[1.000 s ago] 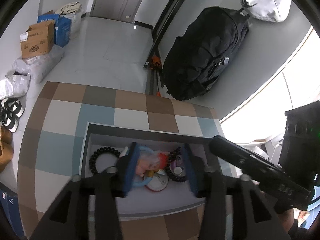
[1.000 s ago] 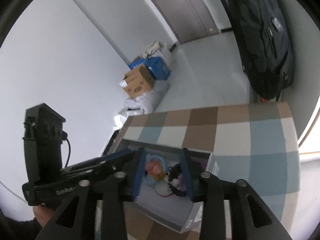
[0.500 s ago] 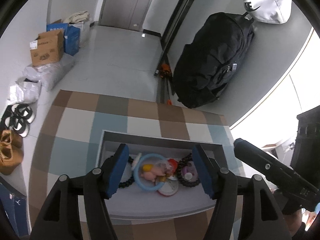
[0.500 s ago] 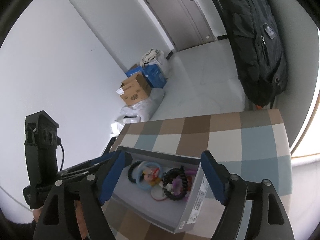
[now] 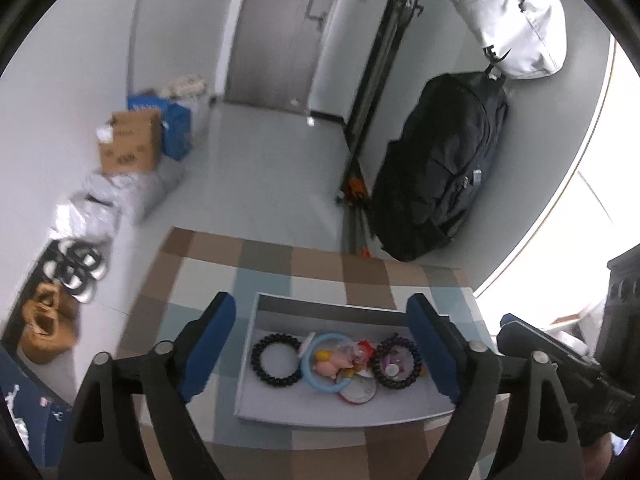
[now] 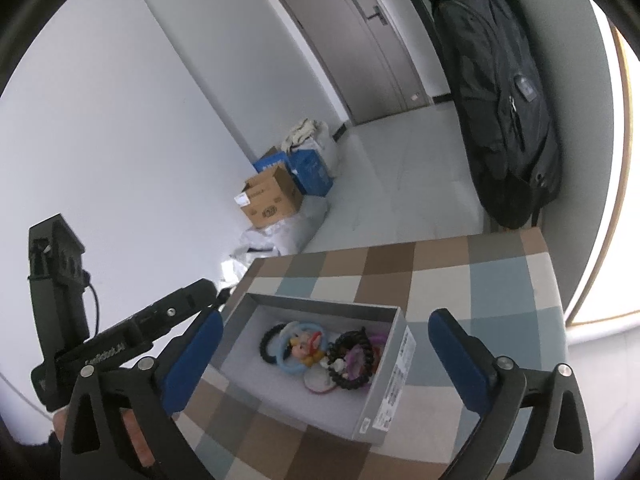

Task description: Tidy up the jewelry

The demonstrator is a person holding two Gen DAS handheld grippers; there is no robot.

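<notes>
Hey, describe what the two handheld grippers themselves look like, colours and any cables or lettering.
Both the left gripper and the right gripper have black angular frames with silver screw heads and blue padded fingers. In the right wrist view, the left gripper's black body carries pale lettering, too small to read, a boxy black block on top and a thin black cable.

Far left on floor: cardboard box (image 5: pixel 130 148) beside blue box (image 5: pixel 176 134). Far right: black backpack (image 5: pixel 436 164) against wall, white bag (image 5: pixel 516 20) above it.

Shallow grey box (image 5: pixel 340 412), black bead bracelets (image 5: pixel 277 358), blue ring (image 5: pixel 326 360) (clustered inside)
</notes>
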